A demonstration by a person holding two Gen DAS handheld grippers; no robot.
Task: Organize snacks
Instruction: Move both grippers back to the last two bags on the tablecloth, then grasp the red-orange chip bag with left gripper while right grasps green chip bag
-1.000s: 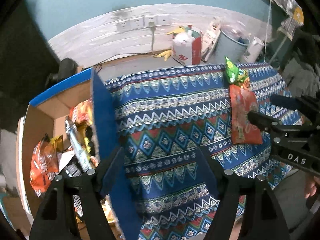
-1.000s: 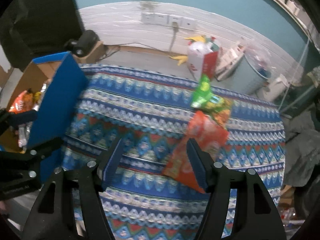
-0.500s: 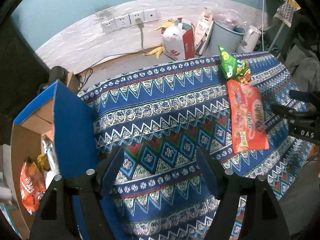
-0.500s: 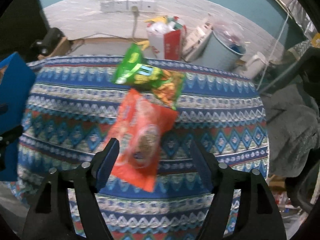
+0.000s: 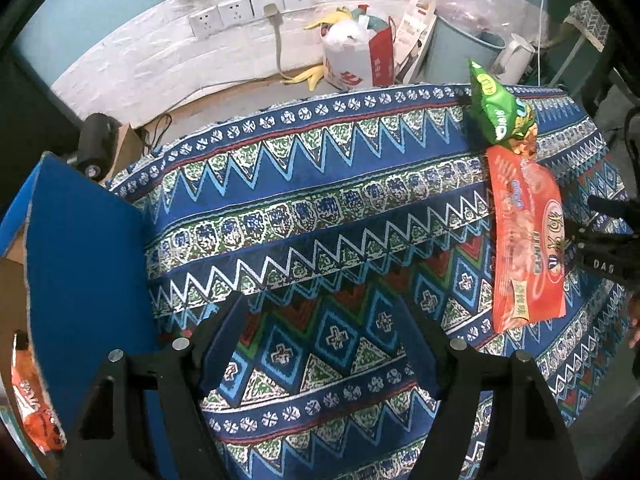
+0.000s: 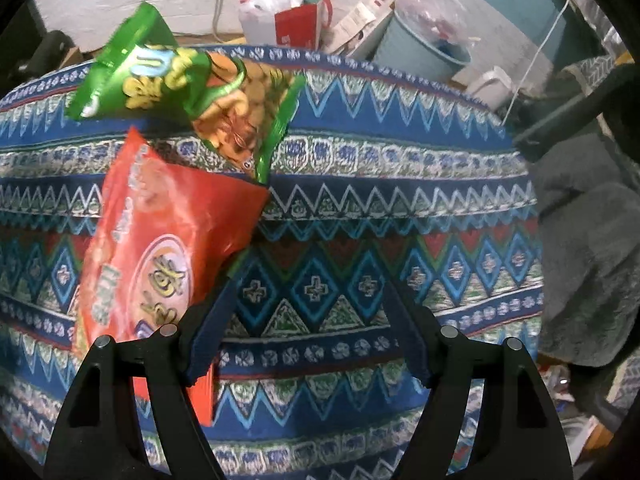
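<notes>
A red snack bag [image 5: 524, 236] and a green snack bag [image 5: 498, 112] lie on the patterned tablecloth [image 5: 320, 208] at the right. In the right wrist view the red bag [image 6: 160, 240] lies at the left, the green bag [image 6: 188, 92] behind it. My right gripper [image 6: 312, 280] is open and empty, its left finger over the red bag's edge. It shows at the right edge of the left wrist view [image 5: 604, 236]. My left gripper [image 5: 324, 320] is open and empty over the cloth. A blue-sided cardboard box [image 5: 84, 256] stands at the left with an orange snack bag [image 5: 34, 404] inside.
Beyond the table's far edge are a white and red bag [image 5: 356, 56], a grey bin [image 5: 464, 48], a white kettle [image 5: 514, 54] and wall sockets [image 5: 248, 10]. A grey cloth [image 6: 588, 248] hangs at the right in the right wrist view.
My right gripper has moved in towards the red bag and to its right, so both bags look larger and further left. My left gripper has shifted right, away from the box.
</notes>
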